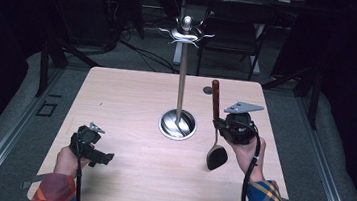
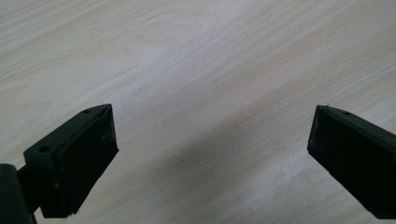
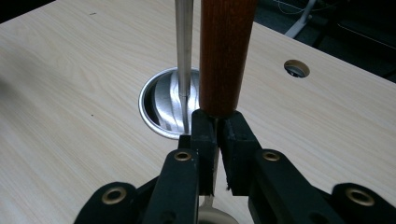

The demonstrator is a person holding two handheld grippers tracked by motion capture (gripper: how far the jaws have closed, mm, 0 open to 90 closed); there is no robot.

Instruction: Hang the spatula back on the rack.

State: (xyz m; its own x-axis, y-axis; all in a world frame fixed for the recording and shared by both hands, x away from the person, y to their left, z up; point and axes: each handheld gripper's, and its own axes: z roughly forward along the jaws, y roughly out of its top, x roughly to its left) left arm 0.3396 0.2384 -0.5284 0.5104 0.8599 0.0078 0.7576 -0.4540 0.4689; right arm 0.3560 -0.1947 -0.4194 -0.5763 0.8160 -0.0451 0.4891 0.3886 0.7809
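My right gripper [image 1: 220, 126] is clenched on the spoon [image 1: 215, 129], just below its wooden handle, right of the stand [image 1: 182, 81]. My left gripper [image 1: 102, 158] hangs wide open over bare table [image 1: 132, 90], grasping nothing.

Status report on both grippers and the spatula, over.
Left gripper open, low over bare table. Right gripper shut on spatula, wooden handle up, black head down near table. Rack stands beside it, hooks at top free.
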